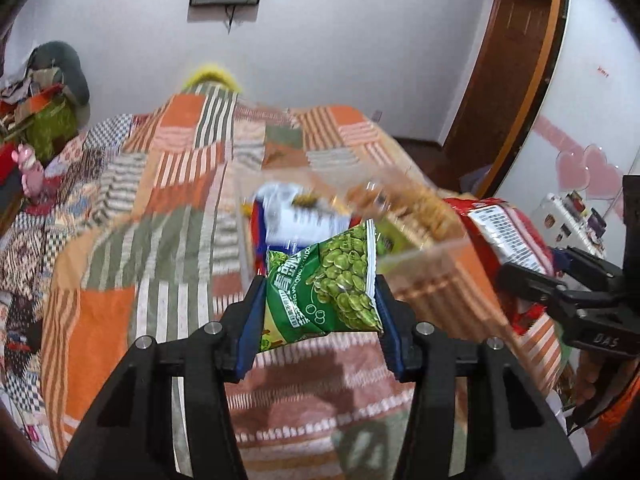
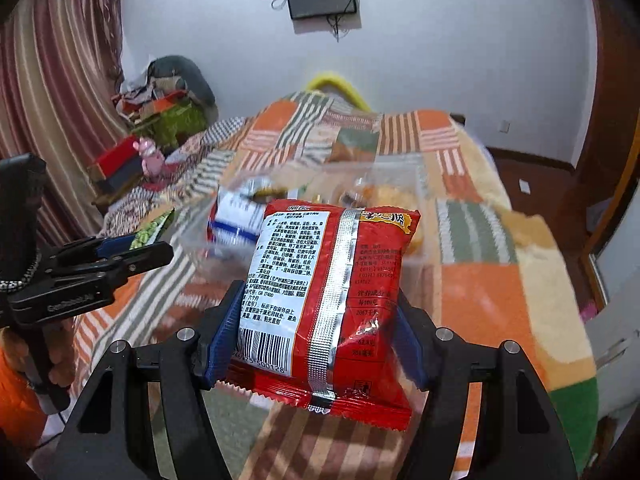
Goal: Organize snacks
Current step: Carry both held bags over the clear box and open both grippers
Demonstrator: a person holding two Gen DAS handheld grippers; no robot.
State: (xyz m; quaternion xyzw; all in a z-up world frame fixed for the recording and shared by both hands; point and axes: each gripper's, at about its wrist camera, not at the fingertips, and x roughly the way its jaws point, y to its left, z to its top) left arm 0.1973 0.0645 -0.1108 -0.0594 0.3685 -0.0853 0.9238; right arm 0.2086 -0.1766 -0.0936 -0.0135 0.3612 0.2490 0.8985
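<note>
- Snacks held clear above the patchwork bedspread point(image 1: 100, 208): green pea packet point(image 1: 332, 280) pinched crosswise in the left gripper point(image 1: 318, 320).
- Clear plastic bin point(image 1: 424, 252) lies just ahead, between both tools.
- Red noodle packet point(image 2: 332, 280) stands upright, clamped in the right gripper point(image 2: 316, 340), roughly as near.

Even, soft indoor light; motion-blurred bedspread point(image 1: 168, 184), fisheye-bent dark corners, foreground sharp.

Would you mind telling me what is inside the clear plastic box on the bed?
The clear box holds a white-and-blue packet and some orange-brown snacks, all blurred. The red packet in the right gripper covers the rest.
</note>
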